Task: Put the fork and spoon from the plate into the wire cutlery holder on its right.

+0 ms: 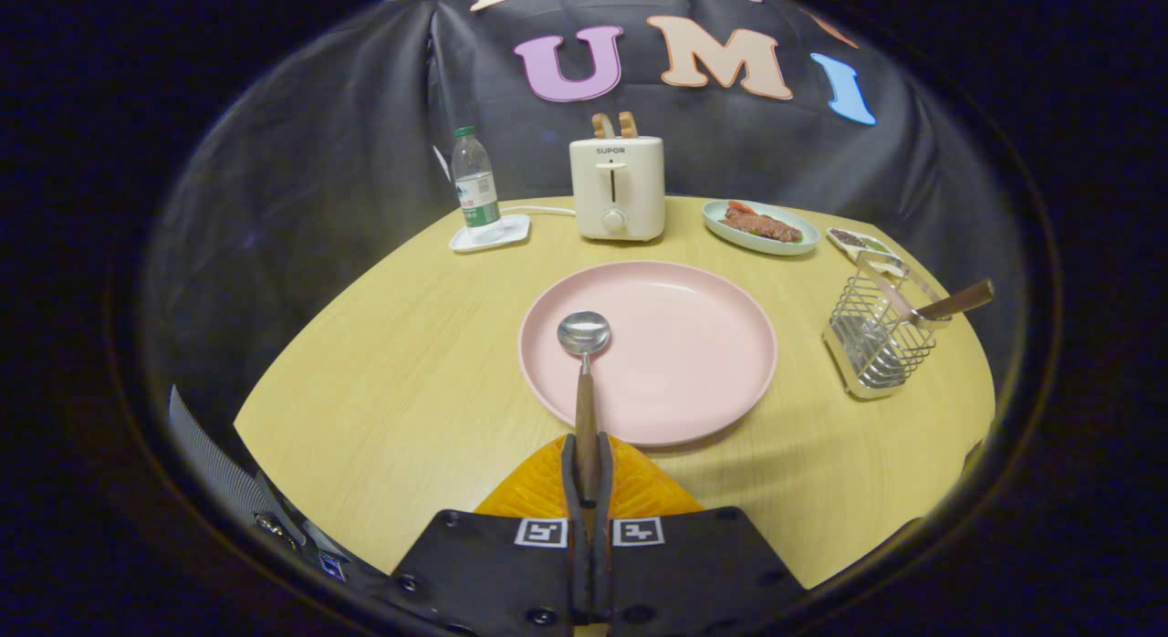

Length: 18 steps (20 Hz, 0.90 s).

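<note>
Gripper [587, 468] pinches the spoon [584, 363] by its handle, bowl above the pink plate [693, 345]; wire cutlery holder [878, 343] right of the plate, bare table [411, 381] between

A round light wooden table [392, 391] stands before a black cloth wall [301, 162], lit from above.

The tool [587, 468] is clamping both fingers on the wooden handle of the spoon [584, 363], whose bowl is hanging over the pink plate [675, 363]. To the plate's right, the wire cutlery holder [878, 338] is sitting on the worktop [401, 381] with a wooden-handled utensil [954, 302] leaning out of it. Beyond the plate a toaster [617, 188] is standing, a water bottle [475, 179] to its left.
</note>
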Available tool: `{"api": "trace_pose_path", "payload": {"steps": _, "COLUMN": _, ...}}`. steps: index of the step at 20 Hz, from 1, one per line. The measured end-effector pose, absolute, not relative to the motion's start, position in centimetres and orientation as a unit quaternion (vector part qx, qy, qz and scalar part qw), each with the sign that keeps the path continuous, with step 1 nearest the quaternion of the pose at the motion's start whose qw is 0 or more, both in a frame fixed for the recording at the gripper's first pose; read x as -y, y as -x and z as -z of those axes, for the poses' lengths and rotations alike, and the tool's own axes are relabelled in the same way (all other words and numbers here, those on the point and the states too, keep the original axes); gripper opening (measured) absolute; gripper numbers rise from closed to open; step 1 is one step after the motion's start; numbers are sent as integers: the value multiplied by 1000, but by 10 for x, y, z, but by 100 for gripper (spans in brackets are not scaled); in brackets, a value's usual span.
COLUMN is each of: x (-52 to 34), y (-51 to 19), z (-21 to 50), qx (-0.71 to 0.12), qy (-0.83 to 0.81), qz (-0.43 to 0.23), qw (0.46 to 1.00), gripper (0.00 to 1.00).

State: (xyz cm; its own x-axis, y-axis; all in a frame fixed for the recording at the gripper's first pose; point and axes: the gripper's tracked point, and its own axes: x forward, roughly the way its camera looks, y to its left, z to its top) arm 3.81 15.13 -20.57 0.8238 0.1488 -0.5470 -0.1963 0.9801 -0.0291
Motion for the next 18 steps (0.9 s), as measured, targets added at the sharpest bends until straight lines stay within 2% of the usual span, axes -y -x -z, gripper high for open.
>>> {"api": "trace_pose_path", "payload": {"steps": 8, "x": -142, "y": -35, "z": 195, "qx": -292, "qy": 29, "qz": -83, "qw": 952, "gripper": 4}}
{"api": "trace_pose_path", "payload": {"steps": 18, "x": -105, "y": -26, "z": 134, "qx": -270, "qy": 14, "qz": -66, "qw": 961, "gripper": 4}}
